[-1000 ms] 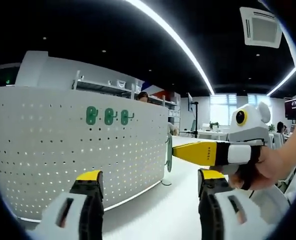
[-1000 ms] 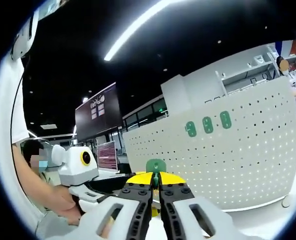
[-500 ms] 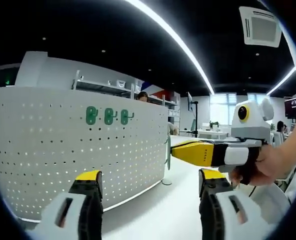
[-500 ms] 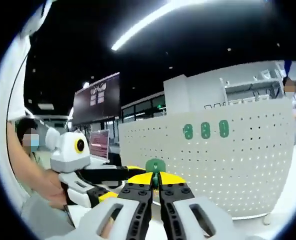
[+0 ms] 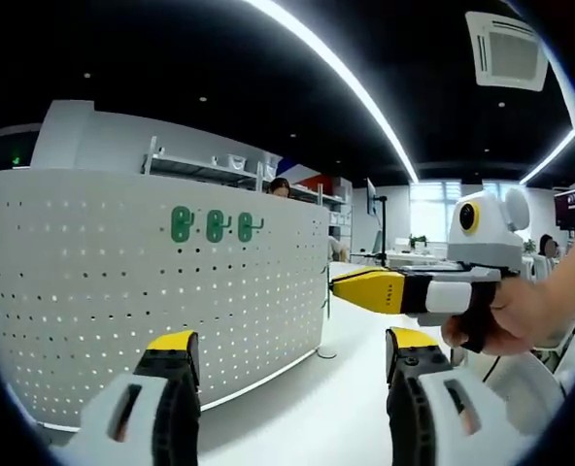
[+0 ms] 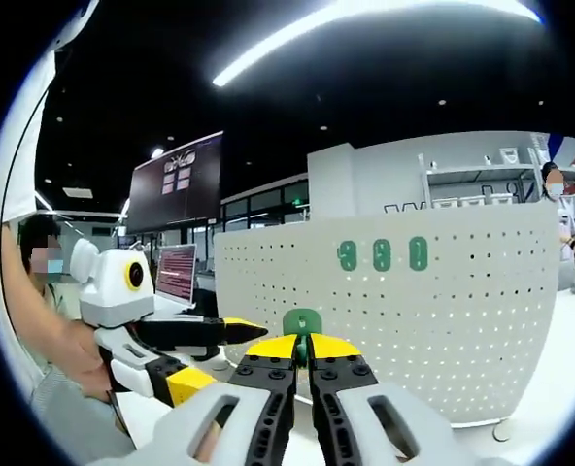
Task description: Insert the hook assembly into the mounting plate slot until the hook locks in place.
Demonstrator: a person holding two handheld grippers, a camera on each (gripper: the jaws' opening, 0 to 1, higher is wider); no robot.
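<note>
A white perforated mounting plate point(image 5: 171, 301) point(image 6: 414, 311) stands upright on the table. Three green hooks point(image 5: 210, 225) point(image 6: 382, 255) hang in a row near its top. My right gripper point(image 6: 303, 348) is shut on a green hook assembly point(image 6: 302, 321), held in front of the plate. In the left gripper view the same gripper point(image 5: 351, 287) comes in from the right in a person's hand, with the hook point(image 5: 327, 291) edge-on by the plate's right edge. My left gripper point(image 5: 292, 354) point(image 6: 215, 355) stands open, holding nothing, low before the plate.
The plate rests on a white table point(image 5: 307, 417), with a small foot point(image 5: 321, 354) at its corner. Behind it are shelves point(image 5: 200, 170) and a person. A dark wall screen point(image 6: 176, 184) and a monitor point(image 6: 176, 274) stand to the left in the right gripper view.
The right gripper view has swung, so the plate now sits more upright and further left in it. In the left gripper view the right gripper with the hook rose slightly. The left gripper stayed put.
</note>
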